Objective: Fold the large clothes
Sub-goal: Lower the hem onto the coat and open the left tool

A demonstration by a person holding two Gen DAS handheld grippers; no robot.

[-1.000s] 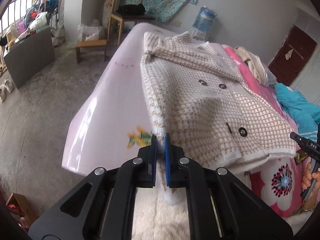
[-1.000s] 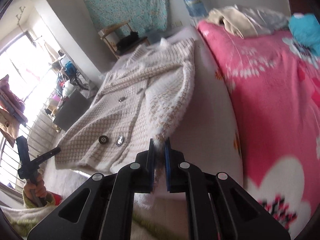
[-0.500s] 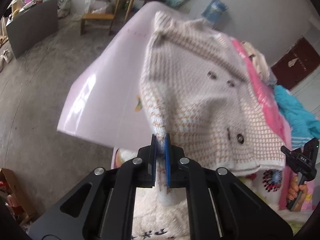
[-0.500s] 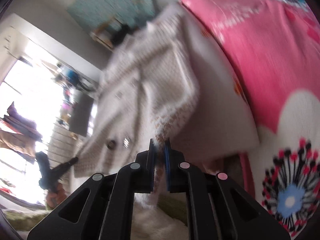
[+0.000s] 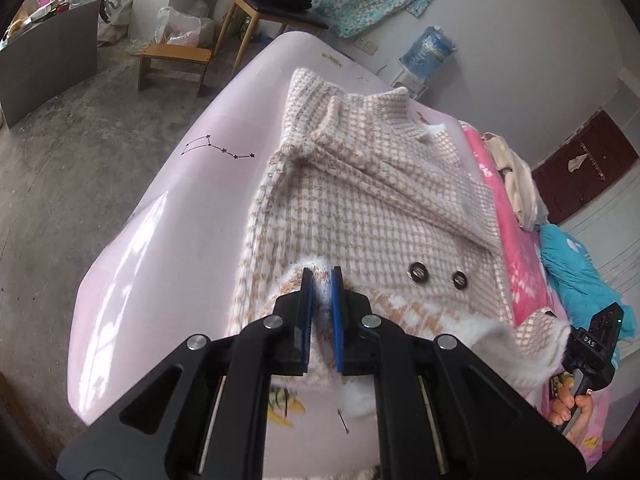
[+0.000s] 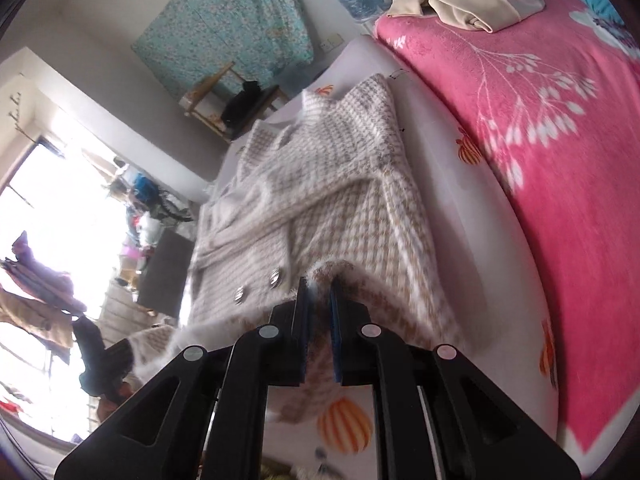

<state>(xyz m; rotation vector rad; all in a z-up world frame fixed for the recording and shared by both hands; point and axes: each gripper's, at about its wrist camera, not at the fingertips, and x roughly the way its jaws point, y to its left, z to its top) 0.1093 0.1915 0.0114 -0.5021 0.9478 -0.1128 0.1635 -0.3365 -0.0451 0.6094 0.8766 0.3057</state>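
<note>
A bed with a glossy pale pink sheet (image 5: pixel 168 216) carries a cream-and-tan houndstooth coat (image 5: pixel 360 208) spread flat, its 2 dark buttons (image 5: pixel 438 274) showing. Beside the coat lies a pink floral blanket (image 6: pixel 540 128), with beige clothes (image 6: pixel 460 4) piled on it.

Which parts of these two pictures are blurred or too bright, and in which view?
Left wrist view: mostly sharp, only the fluffy lifted hem of the beige checked woollen coat near the left gripper is smeared. Right wrist view: the window is overexposed, and the coat near the right gripper is motion-blurred.
</note>
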